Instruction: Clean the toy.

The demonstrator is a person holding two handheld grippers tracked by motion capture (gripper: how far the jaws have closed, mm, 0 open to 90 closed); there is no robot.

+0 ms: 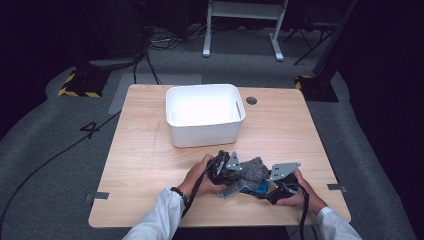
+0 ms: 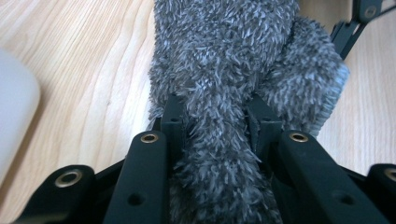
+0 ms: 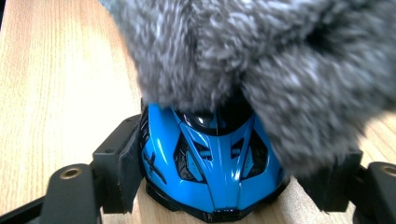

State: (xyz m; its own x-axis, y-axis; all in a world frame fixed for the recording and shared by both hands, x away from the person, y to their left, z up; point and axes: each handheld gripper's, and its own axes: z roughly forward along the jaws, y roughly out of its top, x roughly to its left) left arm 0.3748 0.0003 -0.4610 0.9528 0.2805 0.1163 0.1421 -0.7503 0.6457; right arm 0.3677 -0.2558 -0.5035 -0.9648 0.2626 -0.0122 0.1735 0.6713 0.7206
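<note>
Grey fuzzy cloth (image 1: 251, 171), a chenille-like mitt or duster, lies at the near middle of the wooden table (image 1: 280, 130) in the high view, bunched between the two grippers. Left gripper (image 1: 223, 169) sits at its left end, right gripper (image 1: 278, 184) at its right; a blue toy car (image 1: 259, 188) shows just under the cloth's near edge. White plastic bin (image 1: 204, 115) stands beyond them, apart from the cloth.

Left gripper view: left gripper (image 2: 217, 123) has its jaws clenched on a fold of the cloth (image 2: 224, 70), pile squeezed between the pads. Bin corner (image 2: 14, 116) at the left edge.

Right gripper view: right gripper (image 3: 224, 158) grasps the blue toy car (image 3: 212, 168) by its sides, pads pressing on it. The car rests on the table (image 3: 60, 93); the cloth (image 3: 261, 60) drapes over its far end.
</note>
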